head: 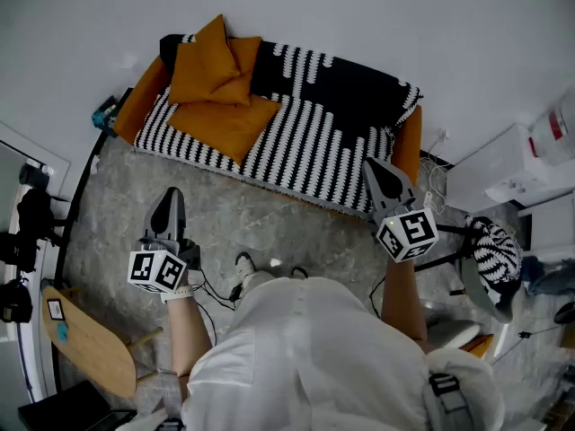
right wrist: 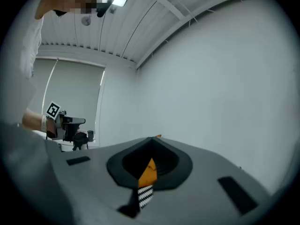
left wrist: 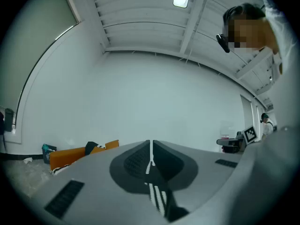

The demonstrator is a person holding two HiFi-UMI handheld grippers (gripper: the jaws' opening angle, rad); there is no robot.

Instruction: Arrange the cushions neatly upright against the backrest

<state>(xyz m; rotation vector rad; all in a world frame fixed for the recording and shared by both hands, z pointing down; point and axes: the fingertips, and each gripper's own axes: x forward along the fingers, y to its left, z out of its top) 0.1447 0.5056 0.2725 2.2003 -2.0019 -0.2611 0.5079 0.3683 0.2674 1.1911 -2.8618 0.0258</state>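
Head view shows us the orange cushions bunched at the end of the sofa nearer our left tool, some leaning on the backrest and one flat cushion lying on the striped throw. We hold the left tool and the right tool over the floor, apart from the cushions, each with jaws pressed together on nothing.

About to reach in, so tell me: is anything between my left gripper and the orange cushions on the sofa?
Nothing visible. Only bare floor and the striped front edge of the sofa lie between the left gripper and the orange cushions.
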